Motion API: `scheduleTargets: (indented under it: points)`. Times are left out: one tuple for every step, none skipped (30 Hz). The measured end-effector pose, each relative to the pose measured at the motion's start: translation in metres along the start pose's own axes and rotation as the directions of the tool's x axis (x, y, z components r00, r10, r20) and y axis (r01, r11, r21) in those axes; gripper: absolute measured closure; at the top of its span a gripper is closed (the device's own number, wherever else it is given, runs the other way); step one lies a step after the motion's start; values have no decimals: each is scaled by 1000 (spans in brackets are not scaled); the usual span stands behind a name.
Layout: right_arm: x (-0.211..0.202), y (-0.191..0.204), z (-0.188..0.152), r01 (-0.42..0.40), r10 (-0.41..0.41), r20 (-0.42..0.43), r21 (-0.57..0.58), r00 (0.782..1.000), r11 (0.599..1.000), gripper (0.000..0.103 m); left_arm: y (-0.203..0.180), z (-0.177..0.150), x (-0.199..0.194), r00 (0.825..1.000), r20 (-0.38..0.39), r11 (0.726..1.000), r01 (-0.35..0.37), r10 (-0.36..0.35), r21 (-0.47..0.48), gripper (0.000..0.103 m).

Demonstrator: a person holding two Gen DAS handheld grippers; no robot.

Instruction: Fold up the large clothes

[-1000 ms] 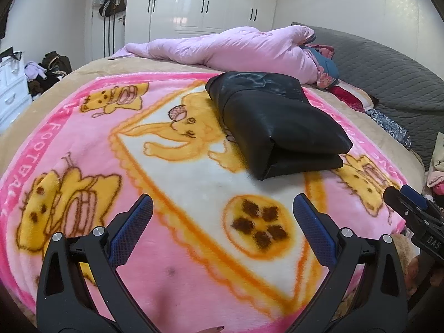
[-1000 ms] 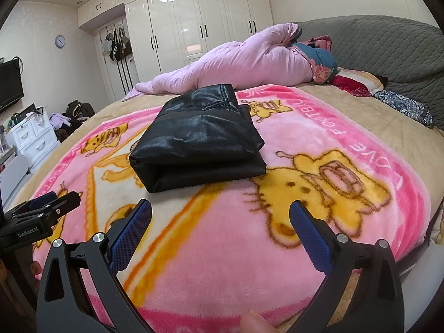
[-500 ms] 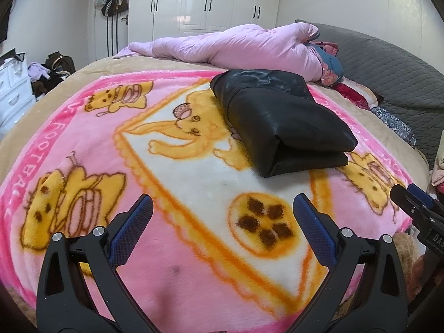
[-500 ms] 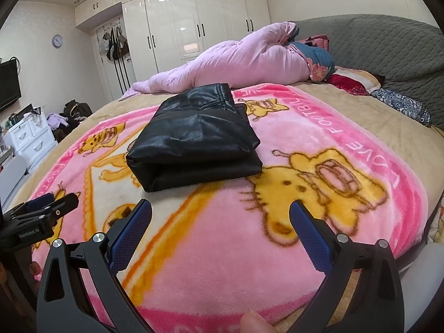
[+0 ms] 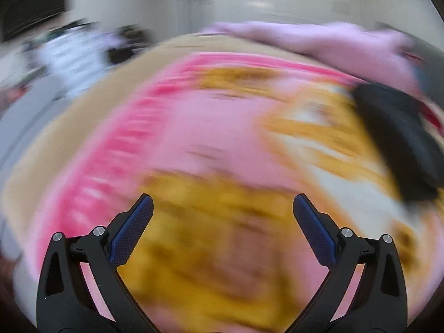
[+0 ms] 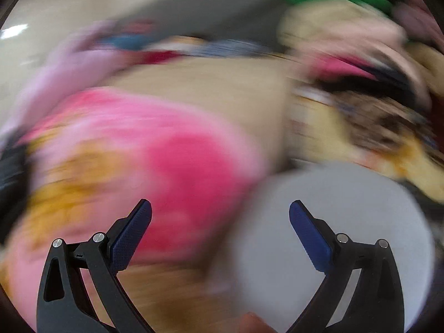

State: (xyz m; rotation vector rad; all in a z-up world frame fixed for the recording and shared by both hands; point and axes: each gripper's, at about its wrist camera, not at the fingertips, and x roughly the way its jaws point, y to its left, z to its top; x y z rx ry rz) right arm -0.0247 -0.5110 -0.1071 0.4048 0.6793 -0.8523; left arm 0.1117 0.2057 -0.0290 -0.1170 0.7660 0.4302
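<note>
- Left gripper: jaws spread wide, nothing between, above pink cartoon blanket.
- Right gripper: jaws apart, empty, over blanket corner and pale floor.
- Folded black garment: on blanket, far right, well apart from left gripper.
- Both views heavily blurred.

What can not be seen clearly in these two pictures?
- Black folded garment, left wrist view: motion blur smears its folds, and the right edge cuts it off.
- Pink blanket pattern: too blurred to read in both views.
- Pile of clothes, right wrist view: single items cannot be told apart.
- Left gripper and right gripper are sharp, open, empty.
</note>
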Motion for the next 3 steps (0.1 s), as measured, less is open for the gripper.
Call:
scheduleTargets:
  points:
    - [19, -30, 4, 101, -99, -26, 49, 995, 994, 4, 26, 11, 13, 999, -4, 998, -54, 54, -37, 8]
    - [30, -47, 5, 169, -166, -50, 73, 985, 983, 4, 53, 21, 28, 995, -18, 992, -103, 102, -78, 8]
    - [43, -66, 7, 244, -237, -77, 92, 968, 965, 4, 86, 34, 47, 989, -48, 980, -148, 143, -132, 8]
